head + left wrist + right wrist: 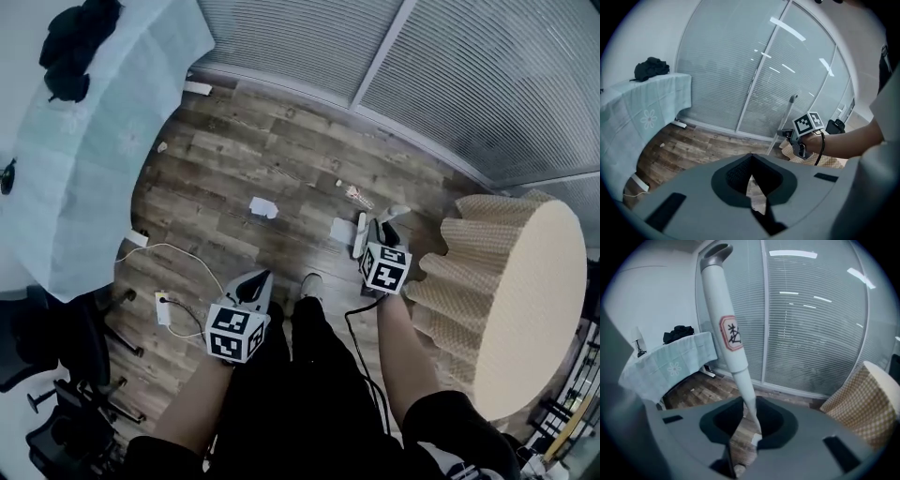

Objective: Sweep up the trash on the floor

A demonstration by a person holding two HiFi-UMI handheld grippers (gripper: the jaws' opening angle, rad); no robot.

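The right gripper [377, 231] had its jaws clamped on the broom handle [733, 343]; the left gripper [253, 281], jaws closed, held nothing; reaching the paper scraps [263, 207] probably wanted low, short strokes.

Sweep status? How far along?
Barely started. Done: the right tool is shut on the white broom handle. In hand: only that; the left tool is shut and empty. Left: a white paper scrap, a second scrap, a wrapper and a small bit lie scattered on the wood floor. No pile or dustpan in view.
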